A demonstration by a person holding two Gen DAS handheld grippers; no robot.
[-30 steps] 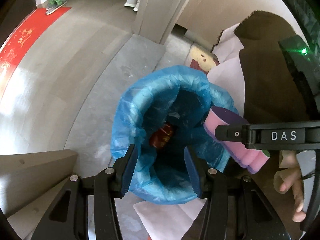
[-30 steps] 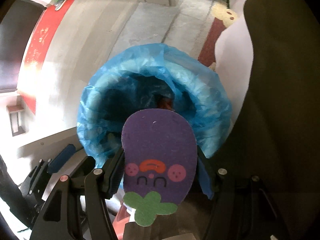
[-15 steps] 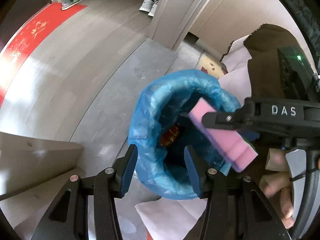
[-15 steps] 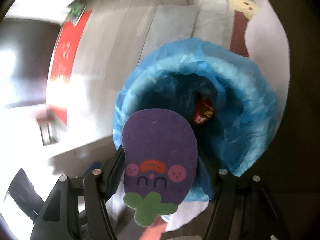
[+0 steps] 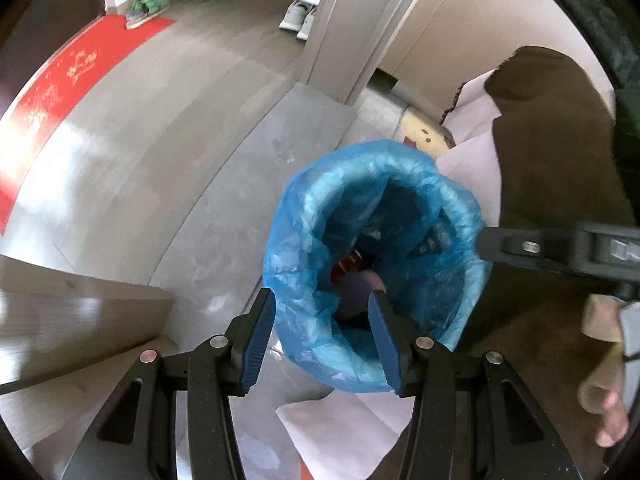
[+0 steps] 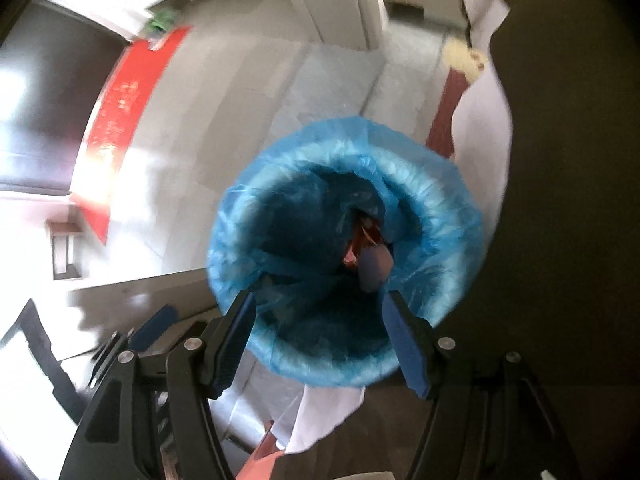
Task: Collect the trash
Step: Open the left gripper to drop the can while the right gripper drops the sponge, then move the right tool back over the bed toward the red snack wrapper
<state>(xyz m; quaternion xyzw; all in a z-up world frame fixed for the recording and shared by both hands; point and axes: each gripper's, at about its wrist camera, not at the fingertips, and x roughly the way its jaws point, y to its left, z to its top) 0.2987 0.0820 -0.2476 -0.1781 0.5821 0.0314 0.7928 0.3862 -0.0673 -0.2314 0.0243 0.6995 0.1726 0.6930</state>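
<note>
Lying at the bottom of the blue-lined bin [image 6: 348,248] on the floor: purple sponge [image 6: 374,266], directly beneath the spread, empty right gripper [image 6: 322,334]; left gripper [image 5: 320,340] likewise spread, empty.

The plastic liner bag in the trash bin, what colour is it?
Translucent blue plastic liner bag, clearest in the right wrist view.
</note>
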